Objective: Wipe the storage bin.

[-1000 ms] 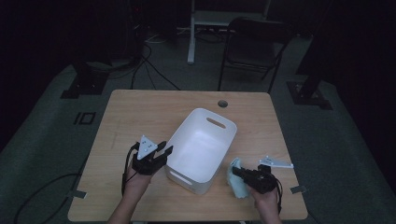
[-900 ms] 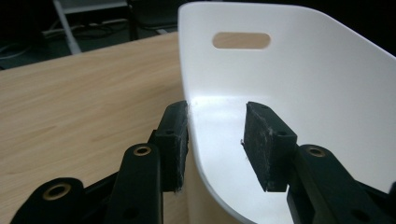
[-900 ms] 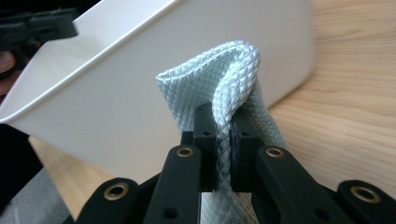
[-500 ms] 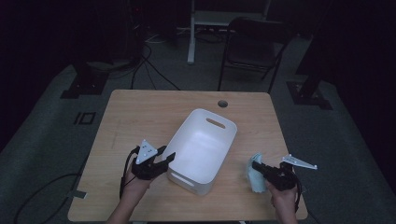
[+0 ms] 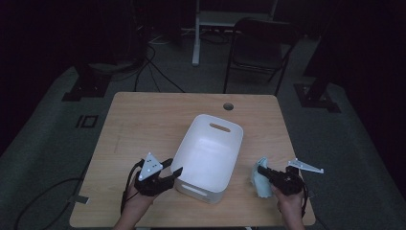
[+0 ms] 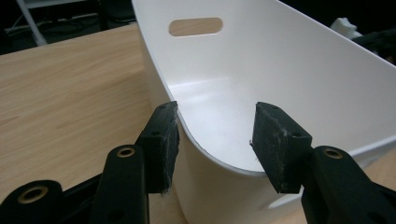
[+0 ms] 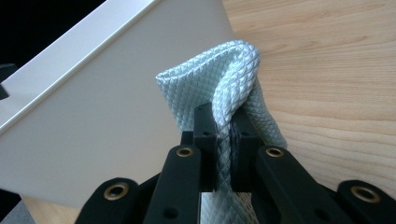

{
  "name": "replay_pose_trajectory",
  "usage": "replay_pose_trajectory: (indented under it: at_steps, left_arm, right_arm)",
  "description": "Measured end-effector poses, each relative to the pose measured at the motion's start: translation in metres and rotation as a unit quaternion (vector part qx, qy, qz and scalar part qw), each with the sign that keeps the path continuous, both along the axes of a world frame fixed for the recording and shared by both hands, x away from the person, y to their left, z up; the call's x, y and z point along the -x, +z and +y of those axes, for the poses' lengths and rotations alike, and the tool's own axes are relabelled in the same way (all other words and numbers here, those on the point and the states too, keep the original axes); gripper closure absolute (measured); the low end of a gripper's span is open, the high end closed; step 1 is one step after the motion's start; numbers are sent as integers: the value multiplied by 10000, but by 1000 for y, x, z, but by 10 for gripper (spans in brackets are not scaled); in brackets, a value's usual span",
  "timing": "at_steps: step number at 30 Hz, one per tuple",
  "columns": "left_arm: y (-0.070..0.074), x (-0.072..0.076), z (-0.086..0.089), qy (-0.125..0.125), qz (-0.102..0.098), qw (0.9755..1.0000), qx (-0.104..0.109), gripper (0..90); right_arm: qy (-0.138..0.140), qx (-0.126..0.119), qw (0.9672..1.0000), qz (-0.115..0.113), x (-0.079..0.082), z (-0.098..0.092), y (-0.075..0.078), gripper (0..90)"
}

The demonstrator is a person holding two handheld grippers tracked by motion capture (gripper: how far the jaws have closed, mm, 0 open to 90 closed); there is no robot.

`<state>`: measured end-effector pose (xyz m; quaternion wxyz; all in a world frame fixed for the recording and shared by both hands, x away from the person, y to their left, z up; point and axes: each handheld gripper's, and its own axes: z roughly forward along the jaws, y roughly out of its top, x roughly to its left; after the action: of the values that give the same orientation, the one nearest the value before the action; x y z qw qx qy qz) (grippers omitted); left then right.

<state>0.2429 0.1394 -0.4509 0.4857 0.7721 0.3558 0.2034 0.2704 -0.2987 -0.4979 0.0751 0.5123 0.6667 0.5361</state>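
Cloth [image 7: 233, 79], pale blue, sits pinched in our right claw [image 5: 264, 173] beside the white bin [image 5: 210, 153] on the table [image 5: 143, 120]. Our left claw [image 6: 215, 135], just opening, straddles the bin's near rim without pressing. Next, we judge: lift the cloth over the rim.

1. No legible text, label, brand, number or sign appears on any surface in the high view, the left gripper view or the right gripper view.
2. White tub [image 5: 209, 155]: walls, rim and handle slot carry no printing or marking.
3. Pale blue cloth [image 7: 233, 88]: it bears a woven diamond pattern, with no tag or lettering.
4. Table [image 5: 143, 124]: plain wood grain, with no sticker or inscription.
5. Left claw [image 6: 215, 140] and right claw [image 7: 224, 140]: black parts with brass-coloured rivets, with no engraved or printed characters.
6. Grey three-cornered plate [image 5: 150, 166]: small dark dots are visible; no characters can be read on it.
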Motion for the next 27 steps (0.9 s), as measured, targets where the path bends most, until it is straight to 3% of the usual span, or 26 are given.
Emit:
replay_pose_trajectory:
  at_steps: [14, 21, 27]
  left_arm:
    - [2, 17, -14, -445, 19, 9990, 24, 500]
    - [5, 25, -21, -578, -64, 9982, -113, 469]
    - [5, 29, -26, -753, -1, 9972, -20, 469]
  right_arm:
    - [11, -58, 10000, 66, -2, 0, -3, 839]
    - [-48, -27, 10000, 43, -2, -1, -2, 839]
    - [-39, -71, 9999, 59, -2, -2, -3, 839]
